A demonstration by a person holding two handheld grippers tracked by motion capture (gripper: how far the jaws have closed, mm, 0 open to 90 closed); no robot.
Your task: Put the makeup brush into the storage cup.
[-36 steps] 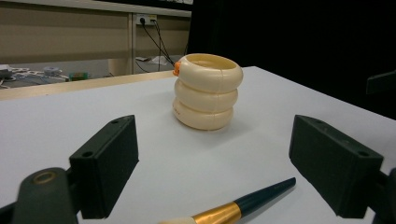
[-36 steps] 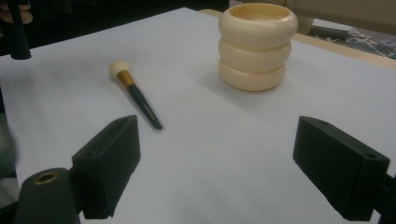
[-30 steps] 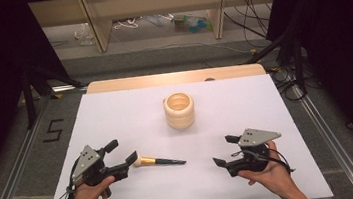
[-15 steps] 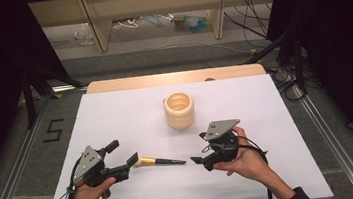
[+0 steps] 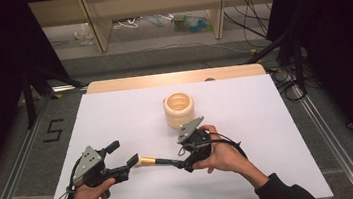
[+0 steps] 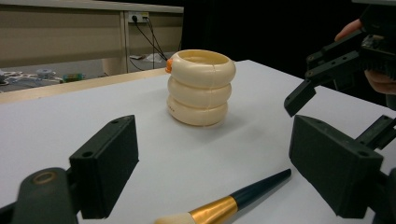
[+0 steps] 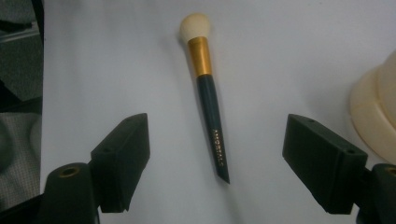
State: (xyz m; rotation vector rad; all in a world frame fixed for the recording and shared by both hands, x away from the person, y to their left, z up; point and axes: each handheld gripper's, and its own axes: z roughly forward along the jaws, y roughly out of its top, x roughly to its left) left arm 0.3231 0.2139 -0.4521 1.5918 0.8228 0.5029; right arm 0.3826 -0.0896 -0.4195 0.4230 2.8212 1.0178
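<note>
The makeup brush lies flat on the white table, near the front edge, its cream bristle head pointing toward the left gripper and its dark handle tip pointing toward the right gripper, which hovers right at that tip. From the right gripper view, the brush runs straight up the middle between the two black jaws, which stand wide apart with nothing between the pads; it holds nothing and touches nothing that I can see. The left gripper is spread just as wide and empty too, parked just short of the bristle end, with the brush showing low between its jaws in its own view. Behind them, well apart from the brush, stands the cream ringed holder, upright with its mouth open to the top. The step in hand looks like the pick-up with the right gripper, and to do it well I would say: come down over the dark handle, not the gold ferrule, keep the handle centred between the pads, and get the jaws low enough to close around it, because a slim round handle lying flat can roll or skid away if one pad reaches it first. Close slowly and squarely, then lift level.
</note>
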